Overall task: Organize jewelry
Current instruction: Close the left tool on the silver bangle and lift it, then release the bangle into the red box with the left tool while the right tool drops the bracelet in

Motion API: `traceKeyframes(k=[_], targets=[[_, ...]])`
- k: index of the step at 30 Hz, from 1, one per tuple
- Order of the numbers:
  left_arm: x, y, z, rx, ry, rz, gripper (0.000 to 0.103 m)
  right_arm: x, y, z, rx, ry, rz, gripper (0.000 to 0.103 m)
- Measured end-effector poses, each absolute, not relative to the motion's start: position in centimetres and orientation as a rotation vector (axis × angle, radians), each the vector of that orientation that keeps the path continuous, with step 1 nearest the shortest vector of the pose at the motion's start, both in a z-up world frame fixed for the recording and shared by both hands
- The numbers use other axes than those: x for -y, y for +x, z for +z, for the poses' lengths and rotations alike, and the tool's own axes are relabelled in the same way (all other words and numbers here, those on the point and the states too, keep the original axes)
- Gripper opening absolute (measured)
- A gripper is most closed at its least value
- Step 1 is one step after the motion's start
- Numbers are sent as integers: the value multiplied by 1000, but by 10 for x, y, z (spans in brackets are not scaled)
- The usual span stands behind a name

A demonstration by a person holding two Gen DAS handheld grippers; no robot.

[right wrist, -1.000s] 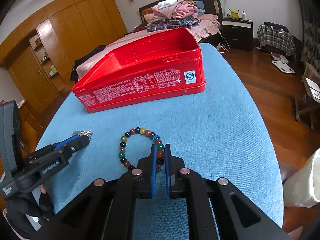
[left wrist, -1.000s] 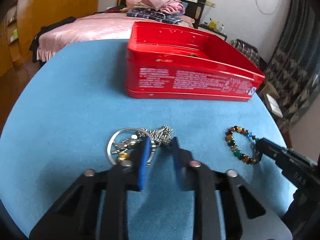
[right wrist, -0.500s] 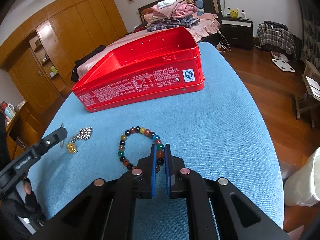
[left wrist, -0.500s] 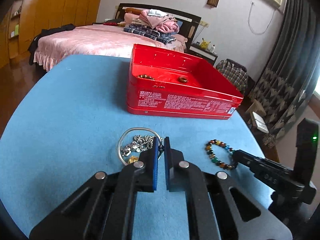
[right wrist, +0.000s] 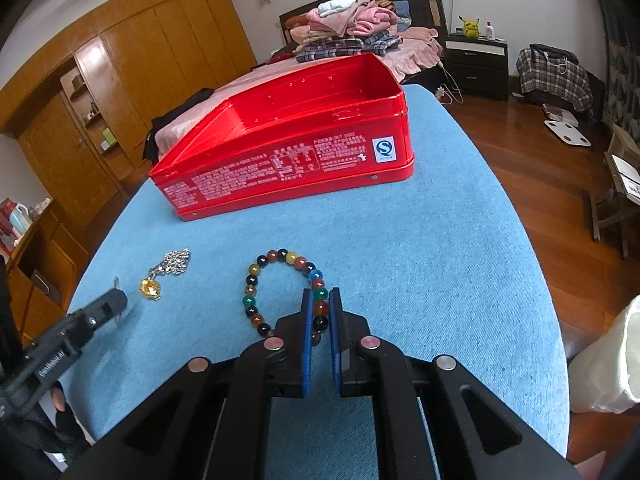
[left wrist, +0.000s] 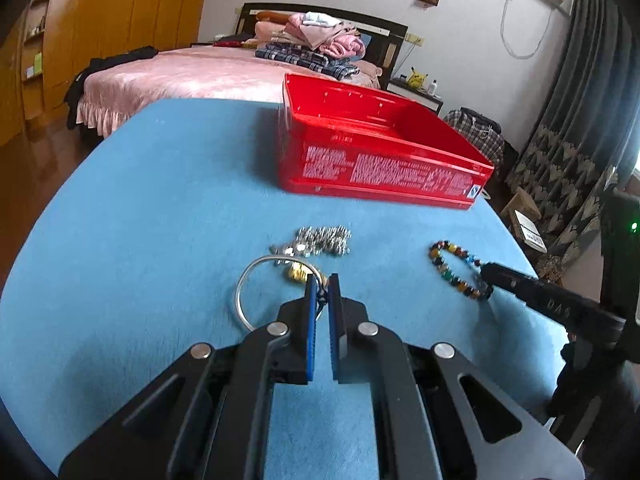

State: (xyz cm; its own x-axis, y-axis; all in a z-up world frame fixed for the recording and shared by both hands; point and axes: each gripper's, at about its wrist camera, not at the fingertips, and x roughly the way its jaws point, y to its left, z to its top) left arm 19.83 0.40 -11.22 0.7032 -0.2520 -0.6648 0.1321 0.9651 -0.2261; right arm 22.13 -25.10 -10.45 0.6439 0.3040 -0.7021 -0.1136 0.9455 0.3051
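Observation:
My left gripper (left wrist: 322, 284) is shut on the silver bangle (left wrist: 244, 292) and holds it tilted just above the blue table. A silver chain with a gold pendant (left wrist: 316, 242) lies beyond it; it also shows in the right wrist view (right wrist: 168, 270). My right gripper (right wrist: 320, 300) is shut on the near side of the multicoloured bead bracelet (right wrist: 280, 288), which rests on the cloth. The bracelet also shows in the left wrist view (left wrist: 456, 270). The open red tin box (left wrist: 380, 160) stands further back, also in the right wrist view (right wrist: 288, 152).
The blue cloth table (left wrist: 160, 208) has rounded edges dropping to a wooden floor (right wrist: 560, 160). A bed (left wrist: 192, 72) with folded clothes stands behind. A white bag (right wrist: 608, 360) sits off the table's right edge.
My left gripper closed on the silver bangle and lifted it back off the chain, which stays on the cloth. My right gripper stayed shut on the bead bracelet.

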Motion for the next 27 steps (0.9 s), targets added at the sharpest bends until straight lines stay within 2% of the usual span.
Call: traceKeyframes(k=[9, 27], targets=[[-1, 198, -108, -752, -161, -225, 4, 249, 216, -82, -791, 226, 269, 8], [21, 230, -63, -675, -151, -265, 4, 251, 230, -30, -692, 193, 279, 8]])
